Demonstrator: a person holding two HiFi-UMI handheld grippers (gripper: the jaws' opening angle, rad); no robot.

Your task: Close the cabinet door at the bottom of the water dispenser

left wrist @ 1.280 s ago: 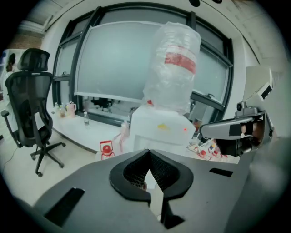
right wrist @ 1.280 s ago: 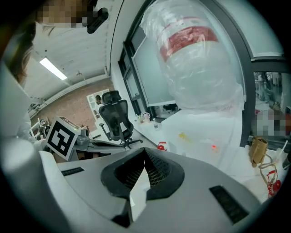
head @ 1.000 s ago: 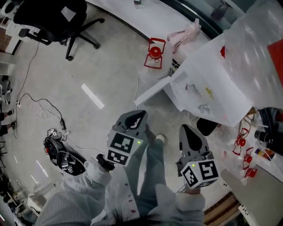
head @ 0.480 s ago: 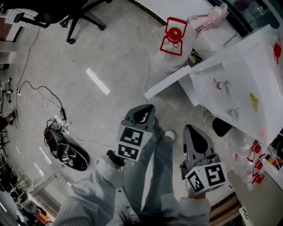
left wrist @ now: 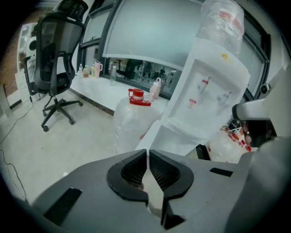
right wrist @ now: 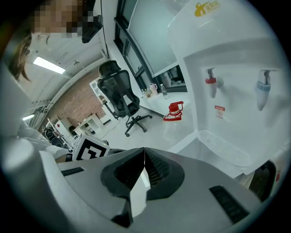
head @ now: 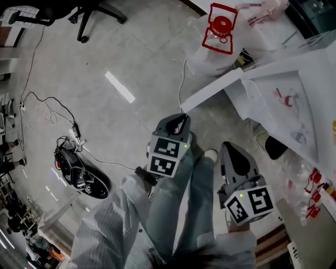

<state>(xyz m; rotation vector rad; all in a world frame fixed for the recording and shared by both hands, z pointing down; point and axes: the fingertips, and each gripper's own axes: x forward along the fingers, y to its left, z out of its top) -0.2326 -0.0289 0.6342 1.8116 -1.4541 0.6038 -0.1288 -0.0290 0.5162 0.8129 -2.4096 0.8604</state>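
The white water dispenser stands at the right of the head view, and its bottom cabinet door swings out to the left, open. A dark opening shows beneath the body. My left gripper is shut and empty, its tips just short of the door's free edge. My right gripper is shut and empty too, in front of the dispenser's base. In the left gripper view the door lies straight past the shut jaws. The right gripper view shows the taps and drip tray.
A large water bottle with a red cap and handle stands on the floor beyond the door. An office chair base is at the far left. Cables and a black device lie on the floor at left. Red-capped bottles sit at right.
Both grippers have sunk toward the floor and come closer to the open door. The dispenser and bottle have slid up and right in the head view. Both stay shut.
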